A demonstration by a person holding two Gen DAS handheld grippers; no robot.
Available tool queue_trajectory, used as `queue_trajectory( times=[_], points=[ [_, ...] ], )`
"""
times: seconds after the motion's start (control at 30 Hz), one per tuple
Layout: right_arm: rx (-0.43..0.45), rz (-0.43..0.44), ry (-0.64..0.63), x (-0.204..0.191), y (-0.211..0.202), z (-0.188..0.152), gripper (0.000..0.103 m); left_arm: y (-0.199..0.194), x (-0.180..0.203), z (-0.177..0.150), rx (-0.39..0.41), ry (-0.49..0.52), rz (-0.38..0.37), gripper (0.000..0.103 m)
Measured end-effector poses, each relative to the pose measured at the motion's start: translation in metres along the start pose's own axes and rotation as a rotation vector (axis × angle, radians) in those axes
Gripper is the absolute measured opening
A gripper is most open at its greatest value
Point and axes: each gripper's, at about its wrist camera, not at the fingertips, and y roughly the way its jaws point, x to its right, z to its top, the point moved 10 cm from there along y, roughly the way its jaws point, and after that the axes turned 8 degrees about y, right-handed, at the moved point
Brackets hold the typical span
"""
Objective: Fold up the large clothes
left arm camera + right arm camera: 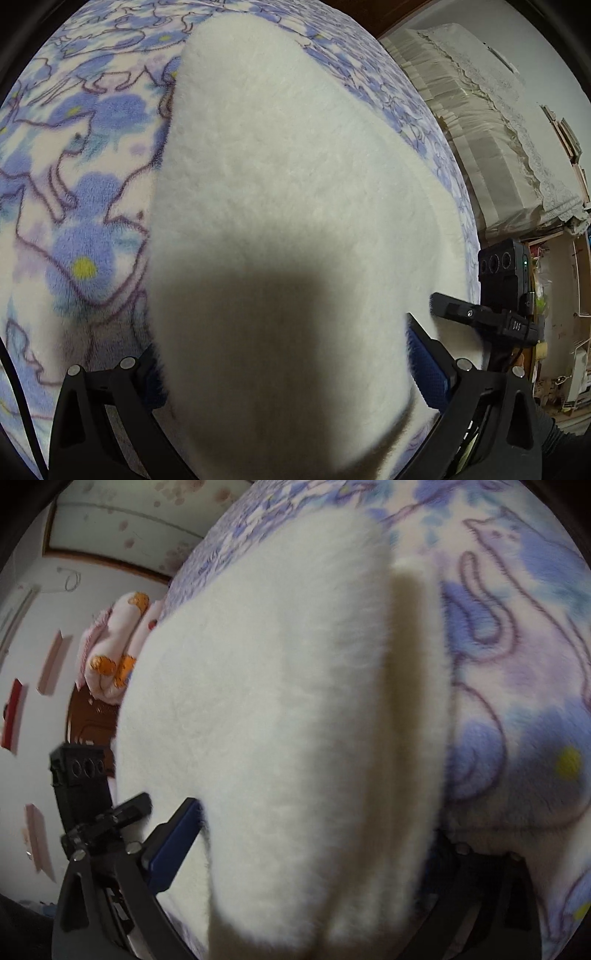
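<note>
2 wrist views, close above garment (295, 184)

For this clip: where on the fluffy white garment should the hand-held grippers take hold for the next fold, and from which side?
Probably at the near edge of the white garment, coming from the near side with the jaws low over the floral blanket. In both wrist views the garment lies fairly flat and runs away from the cameras, and its near end already sits between each hand-held gripper's wide-spread fingers, so that edge is the closest free part.
</note>
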Motion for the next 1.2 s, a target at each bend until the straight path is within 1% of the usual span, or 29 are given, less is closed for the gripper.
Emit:
queue_trajectory(
  times=[0.13, 0.2, 0.27, 0.3, 0.37, 0.4, 0.43, 0.47, 0.53, 0.63, 0.73, 0.9, 1.0, 1.07, 1.1, 1.2],
  points=[
    [0.002, -0.043, -0.011, -0.004, 0.0, -0.002, 0.102, 0.005, 0.001, 0.003, -0.009, -0.018, 0.001, 0.103],
    [0.017, -0.047, -0.015, -0.006, -0.002, -0.001, 0.095, 0.005, 0.0, 0.004, -0.013, -0.015, 0.017, 0.103],
    [0.029, -0.036, -0.018, -0.01, -0.006, -0.002, 0.077, 0.006, 0.004, 0.006, -0.017, -0.007, 0.038, 0.103],
    [0.036, -0.035, -0.014, -0.013, -0.009, -0.003, 0.074, 0.006, 0.007, 0.007, -0.018, 0.002, 0.051, 0.102],
    [0.05, -0.055, -0.015, -0.016, -0.013, -0.004, 0.063, 0.006, 0.01, 0.011, -0.018, 0.009, 0.065, 0.097],
    [0.056, -0.062, -0.014, -0.017, -0.016, -0.003, 0.059, 0.004, 0.013, 0.013, -0.017, 0.017, 0.077, 0.093],
    [0.063, -0.072, -0.018, -0.021, -0.019, -0.003, 0.051, 0.002, 0.014, 0.014, -0.015, 0.022, 0.086, 0.088],
    [0.069, -0.084, -0.026, -0.025, -0.022, -0.003, 0.047, 0.0, 0.015, 0.014, -0.014, 0.022, 0.09, 0.085],
    [0.08, -0.112, -0.037, -0.032, -0.028, -0.004, 0.044, -0.006, 0.018, 0.016, -0.013, 0.021, 0.097, 0.077],
    [0.101, -0.136, -0.042, -0.048, -0.035, -0.007, 0.042, -0.018, 0.022, 0.019, -0.008, 0.037, 0.125, 0.072],
    [0.104, -0.126, -0.033, -0.067, -0.04, -0.018, 0.041, -0.039, 0.023, 0.023, 0.002, 0.065, 0.152, 0.071],
    [0.094, -0.111, -0.009, -0.103, -0.033, -0.041, 0.041, -0.076, 0.016, 0.018, -0.017, 0.089, 0.167, 0.07],
    [0.08, -0.093, -0.002, -0.129, -0.024, -0.054, 0.041, -0.105, 0.002, 0.01, -0.025, 0.081, 0.179, 0.07],
    [0.069, -0.081, -0.01, -0.146, -0.015, -0.06, 0.041, -0.131, -0.018, 0.001, -0.022, 0.072, 0.187, 0.07],
    [0.064, -0.075, -0.02, -0.158, -0.01, -0.062, 0.041, -0.145, -0.029, -0.004, -0.017, 0.066, 0.193, 0.07],
    [0.05, -0.052, -0.057, -0.191, 0.009, -0.063, 0.041, -0.173, -0.053, -0.004, 0.006, 0.052, 0.218, 0.07]
  ],
)
